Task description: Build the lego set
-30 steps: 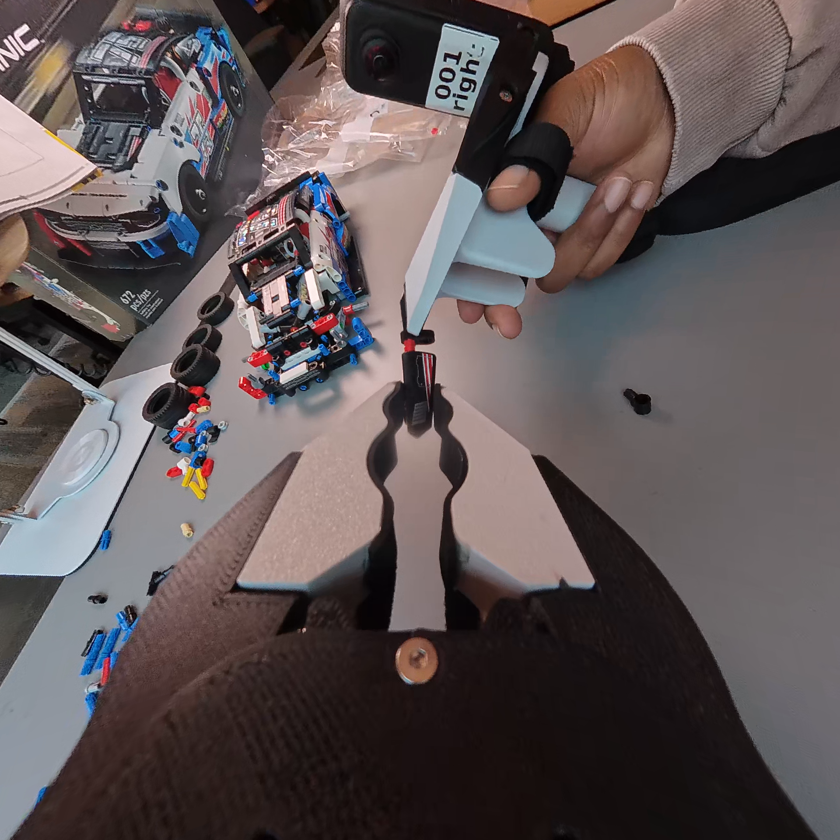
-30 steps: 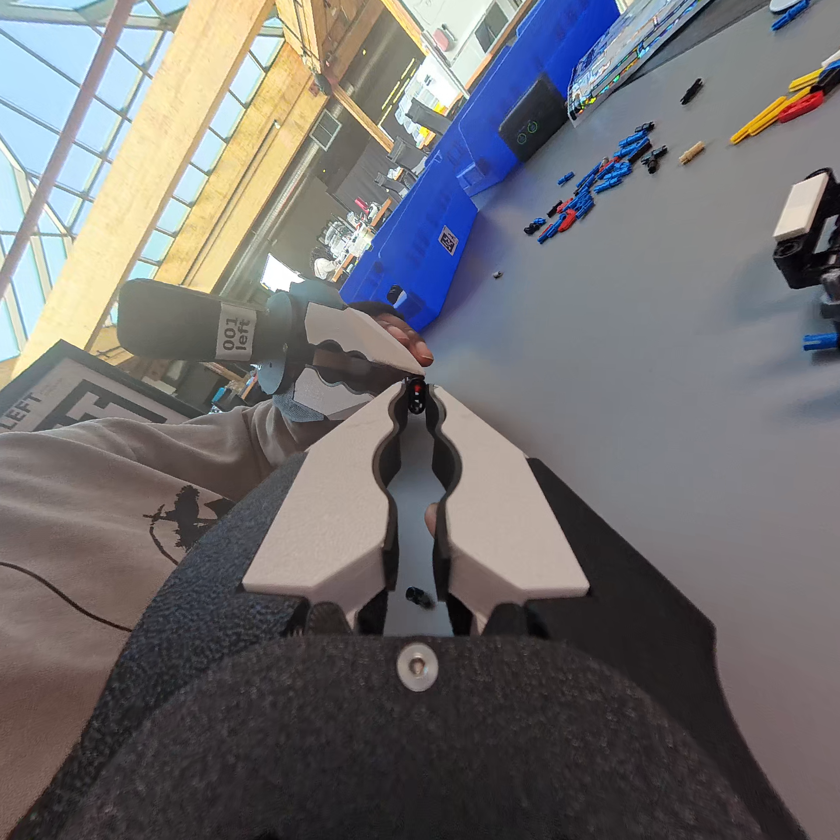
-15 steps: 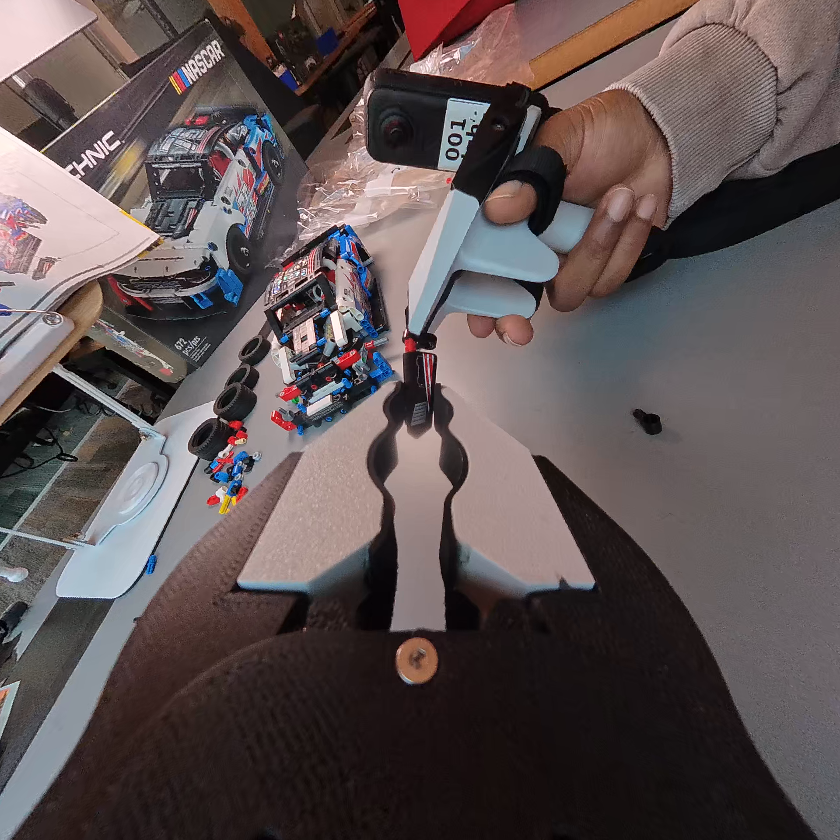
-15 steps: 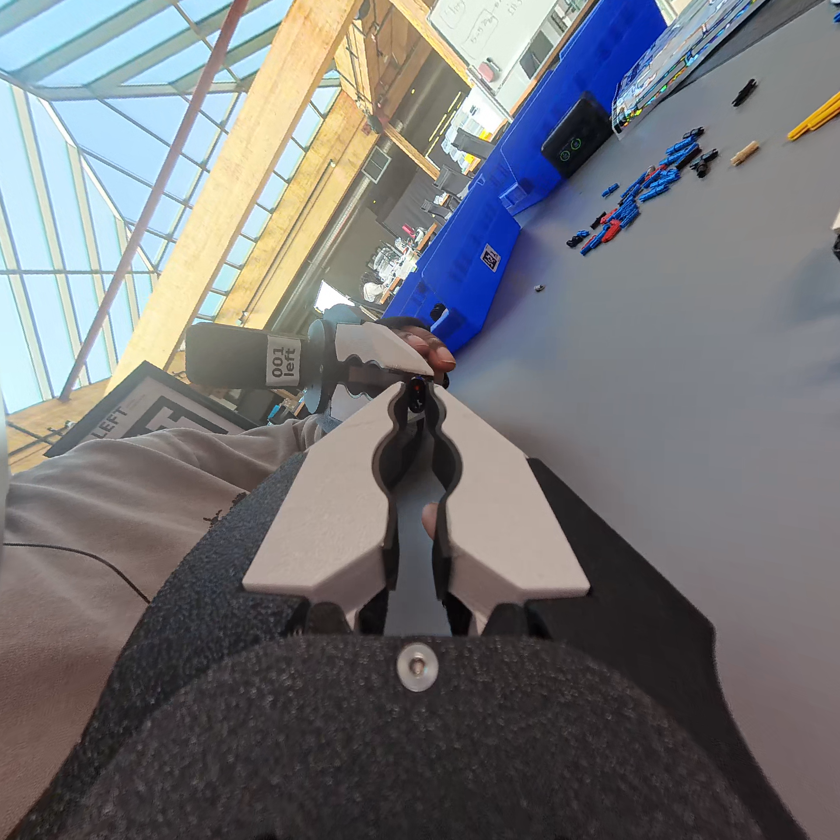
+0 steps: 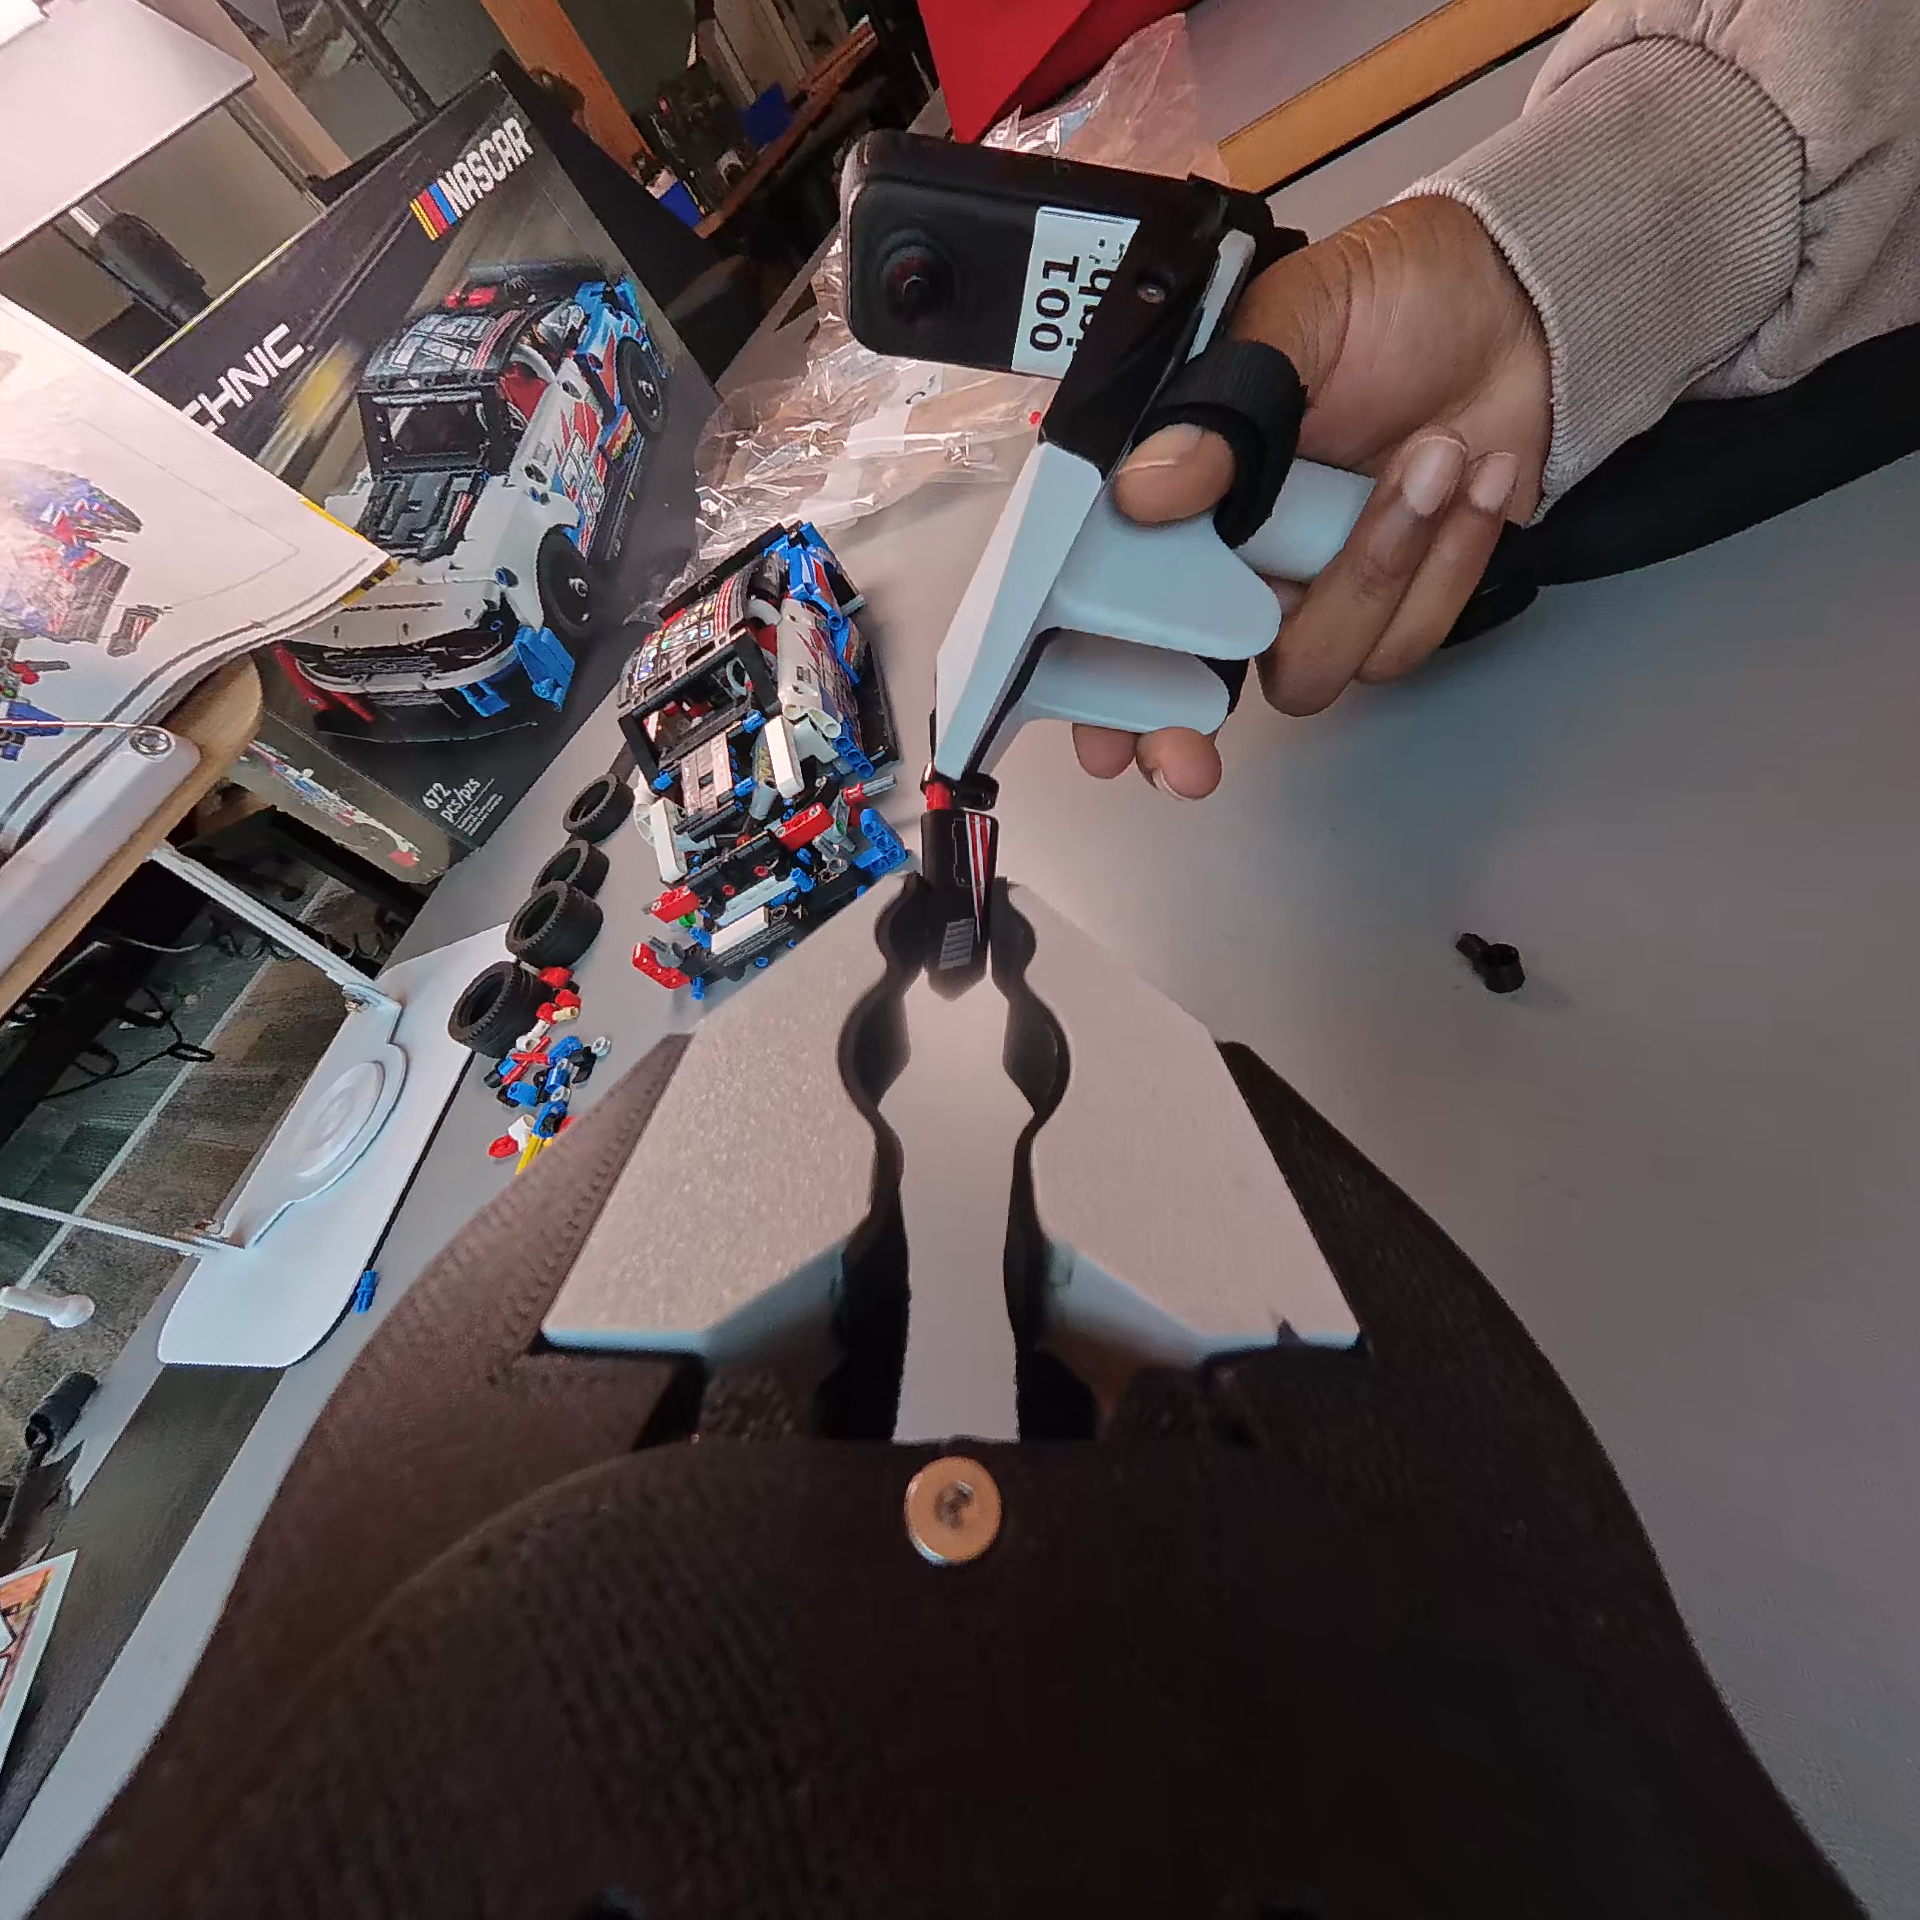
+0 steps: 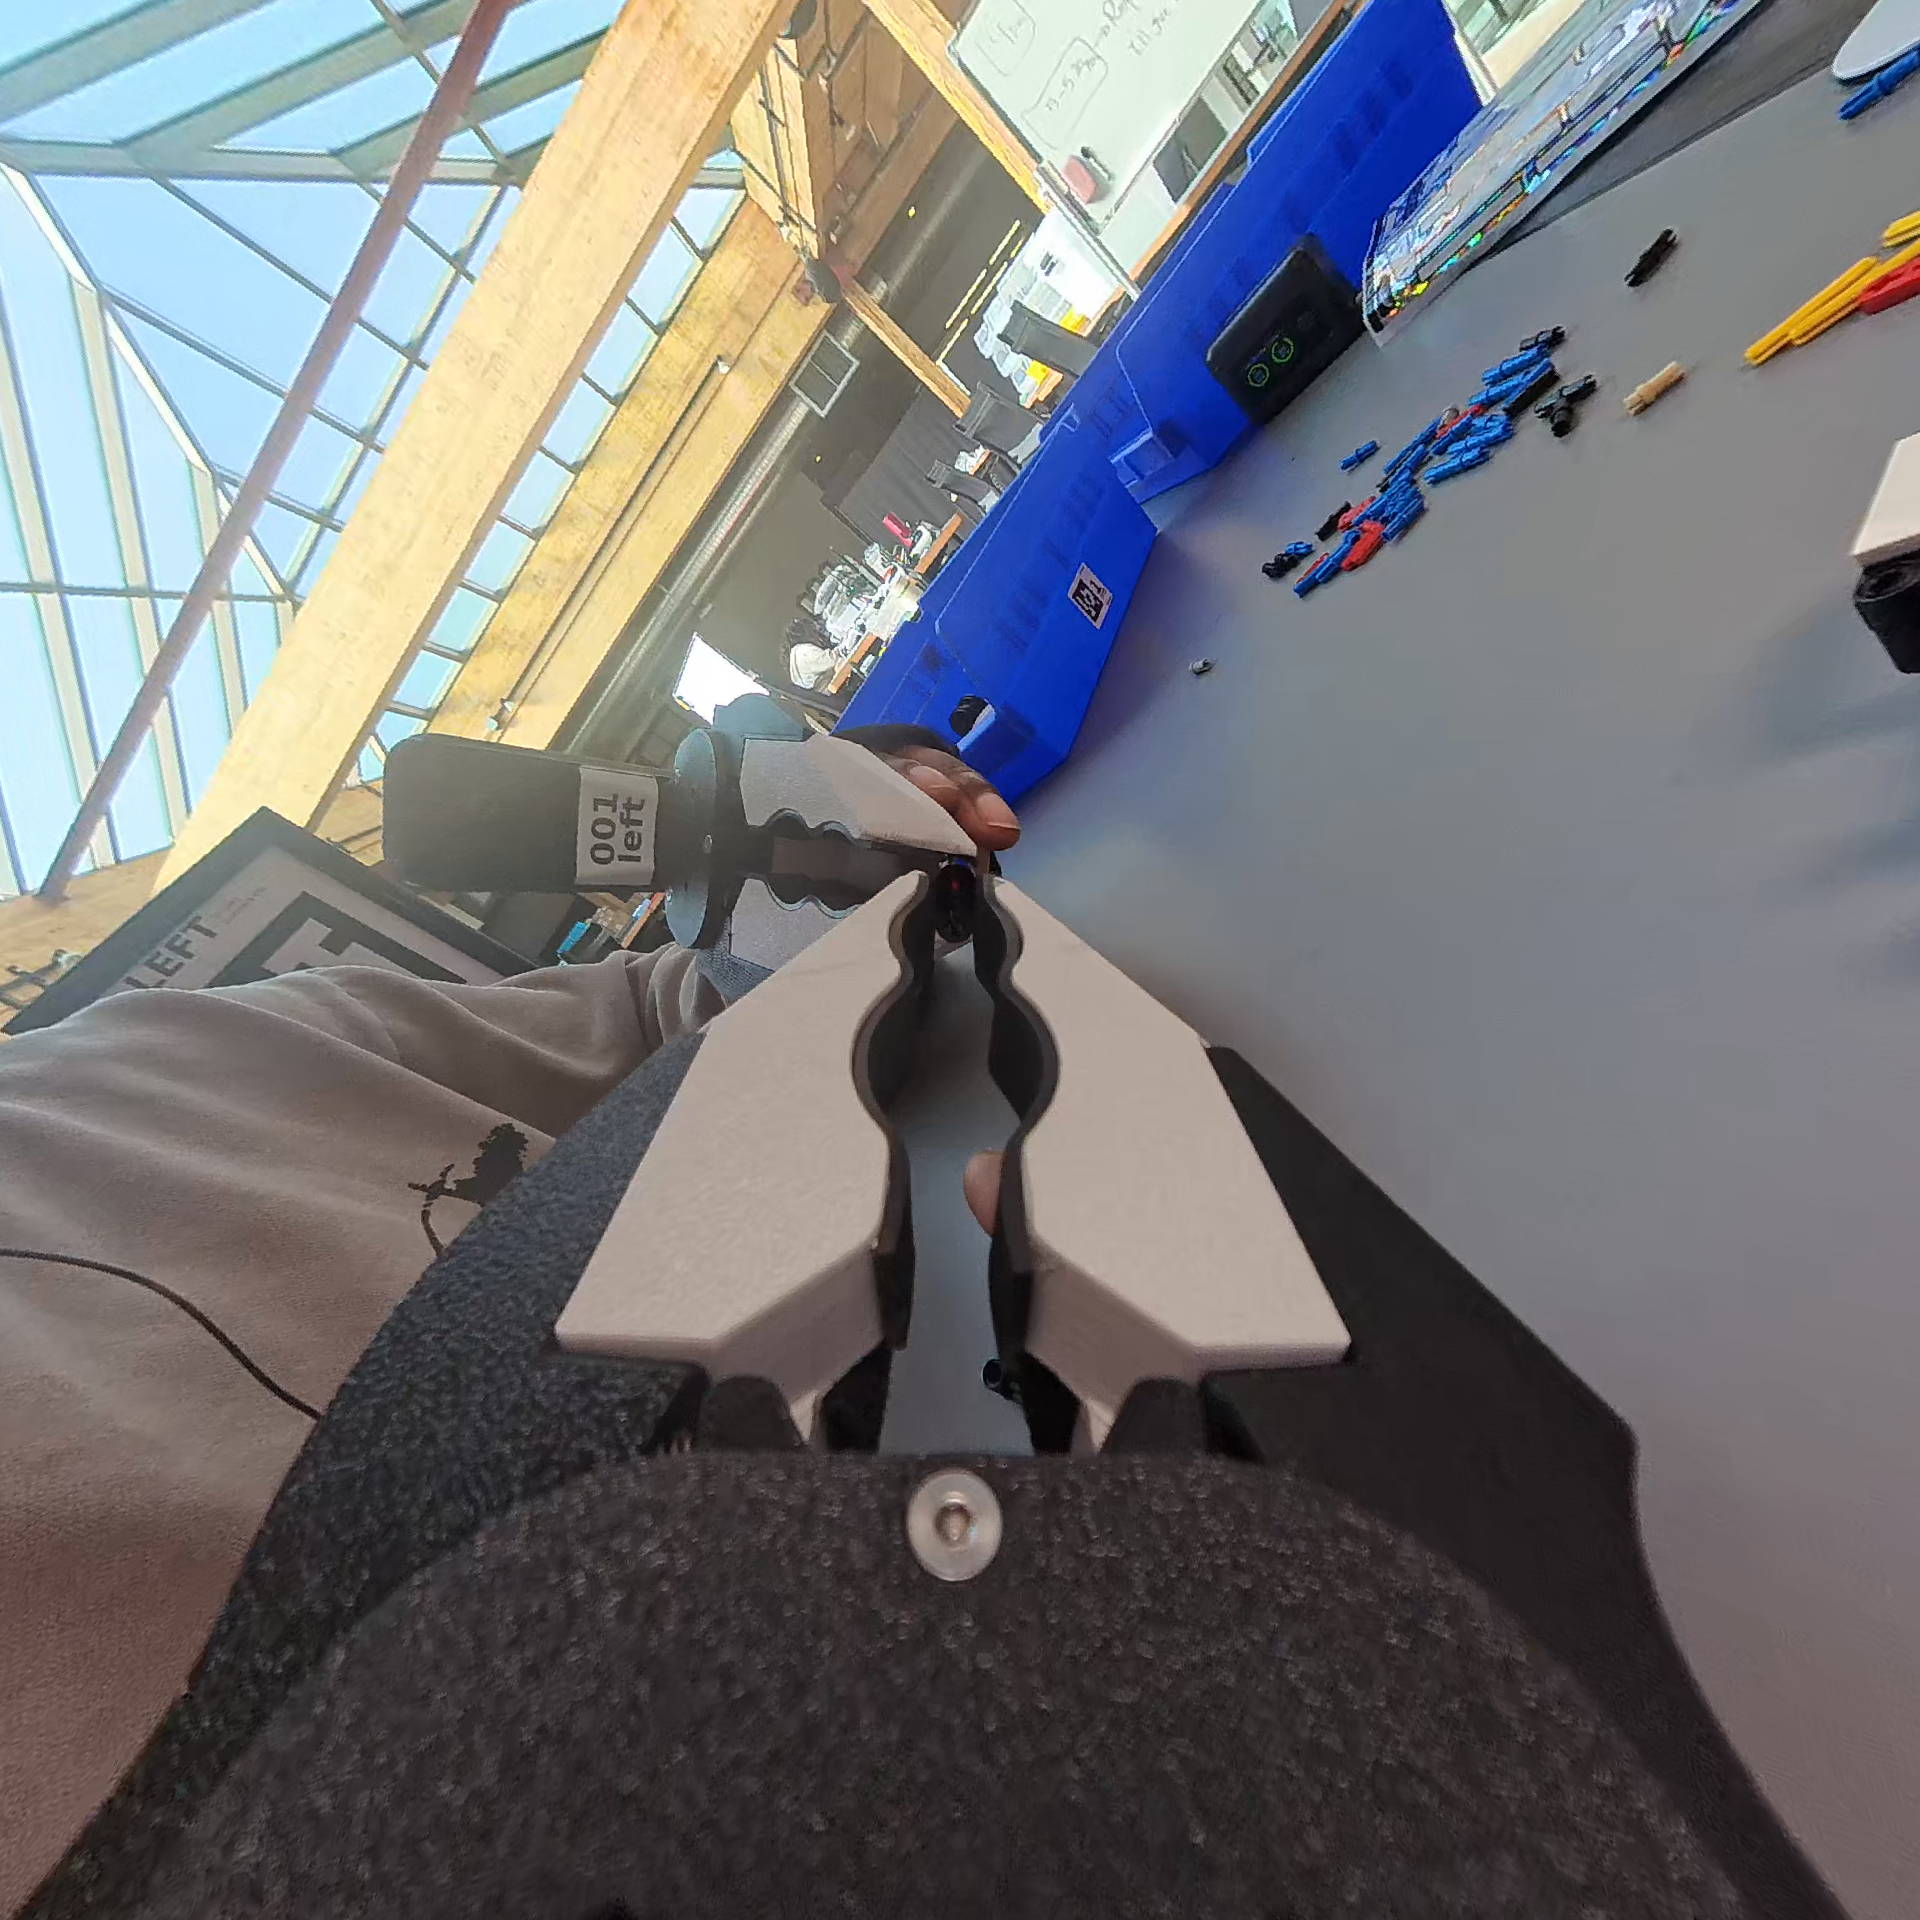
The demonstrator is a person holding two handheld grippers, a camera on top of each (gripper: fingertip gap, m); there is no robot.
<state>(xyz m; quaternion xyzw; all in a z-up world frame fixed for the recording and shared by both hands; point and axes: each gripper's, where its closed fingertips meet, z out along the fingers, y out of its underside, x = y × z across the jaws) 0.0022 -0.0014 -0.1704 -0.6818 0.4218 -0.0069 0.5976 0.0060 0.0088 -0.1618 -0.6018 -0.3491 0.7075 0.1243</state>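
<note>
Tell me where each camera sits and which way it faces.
Left wrist view: sits on the left tongs, facing across the grey table toward the half-built Lego car; the right hand shows.
Right wrist view: sits on the right tongs, tilted up toward the left tongs, blue bins and skylight; a grey sleeve shows.
Shared: the small black piece both tongs pinch.

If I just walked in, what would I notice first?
Probably the two grippers meeting tip to tip: the left gripper pinches a small black piece, and the right gripper pinches its red-tipped top end. Behind them to the left on the grey table sits a half-built race car beside four loose tyres.
</note>
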